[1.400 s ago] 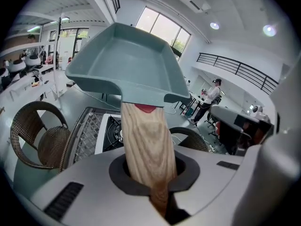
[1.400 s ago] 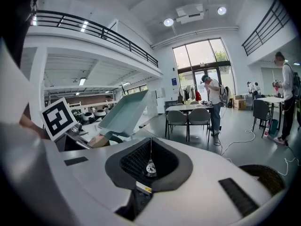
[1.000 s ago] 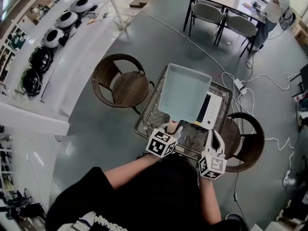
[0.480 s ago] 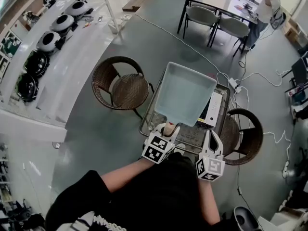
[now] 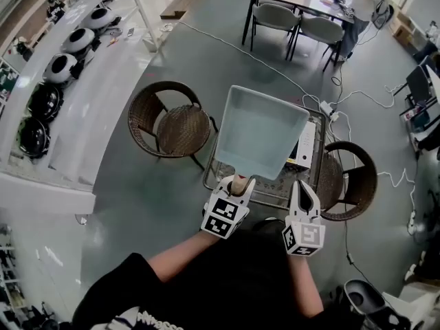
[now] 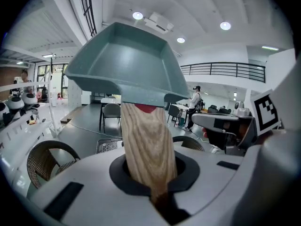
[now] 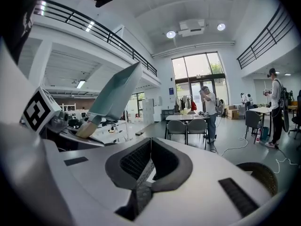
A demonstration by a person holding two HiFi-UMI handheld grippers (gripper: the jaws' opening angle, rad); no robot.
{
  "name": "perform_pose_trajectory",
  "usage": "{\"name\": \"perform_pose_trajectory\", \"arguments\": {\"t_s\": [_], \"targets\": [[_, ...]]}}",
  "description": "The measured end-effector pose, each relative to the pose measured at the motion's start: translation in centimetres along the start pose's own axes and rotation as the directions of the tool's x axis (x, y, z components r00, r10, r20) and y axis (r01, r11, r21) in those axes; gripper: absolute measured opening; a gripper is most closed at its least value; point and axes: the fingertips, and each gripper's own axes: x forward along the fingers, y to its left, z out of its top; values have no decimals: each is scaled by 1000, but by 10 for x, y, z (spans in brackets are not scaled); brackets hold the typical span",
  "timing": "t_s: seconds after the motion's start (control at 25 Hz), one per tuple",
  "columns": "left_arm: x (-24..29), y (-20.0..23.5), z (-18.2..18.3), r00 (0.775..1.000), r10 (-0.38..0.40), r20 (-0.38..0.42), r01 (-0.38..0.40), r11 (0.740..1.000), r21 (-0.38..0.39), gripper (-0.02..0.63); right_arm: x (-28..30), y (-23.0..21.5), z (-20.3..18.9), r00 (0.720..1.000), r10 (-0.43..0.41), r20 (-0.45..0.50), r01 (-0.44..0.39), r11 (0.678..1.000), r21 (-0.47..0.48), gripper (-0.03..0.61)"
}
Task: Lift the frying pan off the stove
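A square pale-teal frying pan (image 5: 261, 130) with a wooden handle (image 5: 238, 182) hangs in the air above the white stove (image 5: 305, 145), covering most of it. My left gripper (image 5: 237, 183) is shut on the handle. In the left gripper view the handle (image 6: 148, 145) runs up from between the jaws to the pan's underside (image 6: 127, 65). My right gripper (image 5: 302, 188) is shut with nothing in it, to the right of the handle and near the table's front edge. From the right gripper view the pan (image 7: 115, 93) tilts up at the left.
The stove sits on a metal-framed table (image 5: 275, 196). Wicker chairs stand on its left (image 5: 172, 122) and right (image 5: 350, 181). A white counter (image 5: 103, 81) with several cookers runs along the left. Cables (image 5: 357, 102) trail over the floor; a table and chairs (image 5: 295, 12) are farther back.
The pan has come up off the stove in my left gripper and now looks larger, hiding more of the stove. The right gripper has stayed beside it, shut.
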Motion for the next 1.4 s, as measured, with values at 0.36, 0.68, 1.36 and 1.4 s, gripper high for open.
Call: {"name": "perform_pose_trajectory", "arguments": {"t_s": [0.36,0.68,1.36,1.4], "targets": [[-2,-17,14,999,20,30,-19,999,-30,40,-19,-18,17,1000,-6,29,7,1000,-30,29],[6,-46,18,999,-3,41,3,1000,-14,40,-39,-42,22,999,-37,38,39,999,-38,29],[3,-34,13,999,-24,32,25,999,-33,40,-40,-35,13,997,-76,14,77,996,-46,29],[3,-35,12,999,-29,31,30,999,-30,40,-38,-34,11,997,-78,8,79,996,-47,29]]}}
